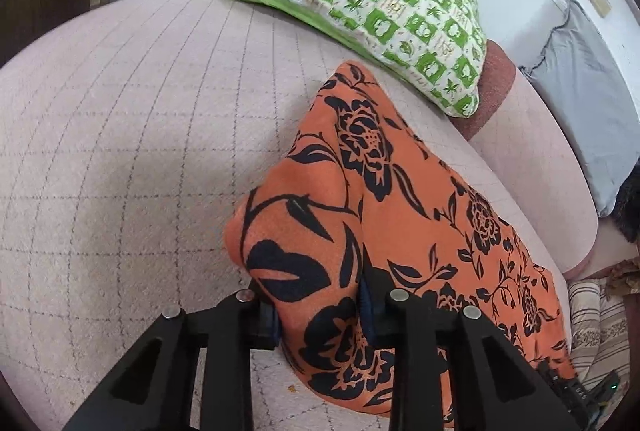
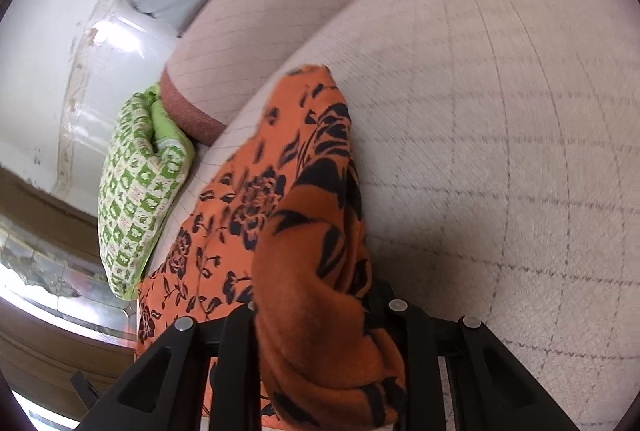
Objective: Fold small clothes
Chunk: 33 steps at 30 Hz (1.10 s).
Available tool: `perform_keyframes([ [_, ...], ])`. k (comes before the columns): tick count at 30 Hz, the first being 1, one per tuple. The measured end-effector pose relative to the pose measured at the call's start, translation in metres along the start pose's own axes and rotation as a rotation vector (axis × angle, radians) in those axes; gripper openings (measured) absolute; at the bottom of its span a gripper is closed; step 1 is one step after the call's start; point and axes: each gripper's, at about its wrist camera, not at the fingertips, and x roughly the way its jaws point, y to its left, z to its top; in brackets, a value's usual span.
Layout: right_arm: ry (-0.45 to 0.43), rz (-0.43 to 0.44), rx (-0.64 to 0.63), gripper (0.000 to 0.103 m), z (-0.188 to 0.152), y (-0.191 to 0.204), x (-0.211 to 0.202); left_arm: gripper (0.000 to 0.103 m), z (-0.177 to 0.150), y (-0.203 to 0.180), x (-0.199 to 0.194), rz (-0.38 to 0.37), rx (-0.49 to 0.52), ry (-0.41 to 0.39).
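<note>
An orange garment with black flower print (image 1: 400, 199) lies stretched across the pale pink quilted bed cover (image 1: 120, 135). My left gripper (image 1: 320, 315) is shut on a bunched fold of the garment at its near end. In the right wrist view my right gripper (image 2: 320, 315) is shut on a thick fold of the same orange garment (image 2: 304, 231), which drapes over its fingers and hides the fingertips. The garment hangs between the two grippers, partly lifted off the bed cover (image 2: 500, 111).
A green and white patterned pillow (image 1: 360, 7) lies at the head of the bed, just beyond the garment; it also shows in the right wrist view (image 2: 136, 199). A grey cushion (image 1: 588, 103) leans on the white wall. Striped cloth (image 1: 600, 327) lies past the bed's right edge.
</note>
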Motion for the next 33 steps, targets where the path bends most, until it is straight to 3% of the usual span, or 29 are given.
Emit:
perform_keyframes([
  [5, -0.047, 0.028, -0.062, 0.023, -0.001, 0.012, -0.020, 0.028, 0.000, -0.002, -0.022, -0.062, -0.001, -0.030],
  [7, -0.058, 0.033, -0.082, 0.023, -0.003, 0.014, -0.028, 0.028, -0.004, -0.005, -0.031, -0.053, 0.021, -0.034],
  [11, -0.085, 0.021, -0.115, 0.023, -0.006, 0.013, -0.046, 0.027, -0.017, -0.002, -0.045, -0.063, 0.026, -0.010],
  [18, -0.065, 0.033, -0.066, 0.023, -0.017, -0.018, -0.083, 0.028, -0.053, 0.017, -0.065, -0.056, 0.036, 0.049],
  [21, 0.013, 0.019, -0.053, 0.024, -0.020, -0.031, -0.079, 0.032, -0.060, 0.024, -0.054, -0.011, 0.045, 0.084],
  [22, 0.048, 0.009, -0.035, 0.027, -0.021, -0.038, -0.074, 0.041, -0.061, 0.029, -0.049, 0.000, 0.022, 0.110],
  [24, 0.156, -0.030, 0.052, 0.032, -0.023, -0.059, -0.058, 0.045, -0.060, 0.041, -0.043, -0.030, -0.042, 0.129],
  [26, 0.175, 0.032, 0.166, 0.038, -0.023, -0.078, -0.059, 0.048, -0.058, 0.042, -0.043, -0.042, -0.043, 0.124],
  [28, 0.139, 0.022, 0.219, 0.056, -0.016, -0.087, -0.075, 0.048, -0.059, 0.042, -0.044, -0.042, -0.033, 0.114],
  [29, 0.071, 0.000, 0.237, 0.062, -0.011, -0.093, -0.091, 0.048, -0.061, 0.043, -0.046, -0.045, -0.035, 0.101],
  [33, -0.189, -0.060, 0.266, 0.063, 0.007, -0.108, -0.155, 0.038, -0.064, 0.034, -0.058, -0.058, 0.032, 0.036],
])
